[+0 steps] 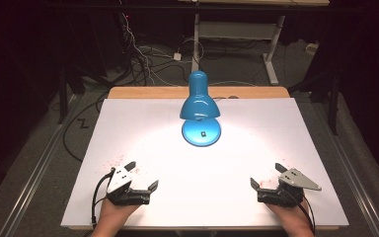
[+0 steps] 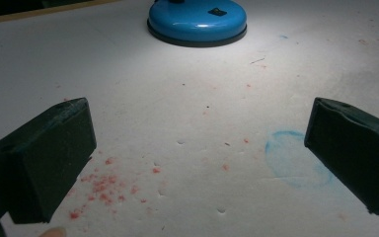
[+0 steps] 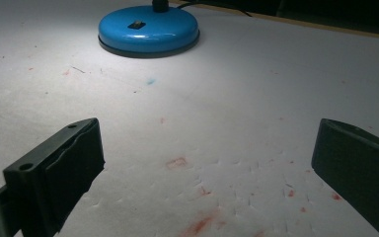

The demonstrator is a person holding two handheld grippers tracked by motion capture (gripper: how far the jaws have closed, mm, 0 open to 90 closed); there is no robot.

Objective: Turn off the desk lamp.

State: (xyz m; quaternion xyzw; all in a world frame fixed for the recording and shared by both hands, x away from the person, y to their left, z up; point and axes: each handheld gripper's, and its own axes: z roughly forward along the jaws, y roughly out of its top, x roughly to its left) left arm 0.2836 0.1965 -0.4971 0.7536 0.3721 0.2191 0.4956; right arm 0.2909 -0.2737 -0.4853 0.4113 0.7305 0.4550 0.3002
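Progress: nothing handled yet. Glossy blue metal desk lamp stands lit at far centre of white stained tabletop, well apart from both tools. Left tool spread, empty. Right tool spread, empty. Reach and contact remain.

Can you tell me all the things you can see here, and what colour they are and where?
lamp: one, blue, far middle of the table, lit, shade over its round base
table: one, white top with red specks and a faint blue ring, wooden far edge
cables: several, white and black, on the floor beyond the table
left gripper: one, black, near left, open, holding nothing
right gripper: one, black, near right, open, holding nothing
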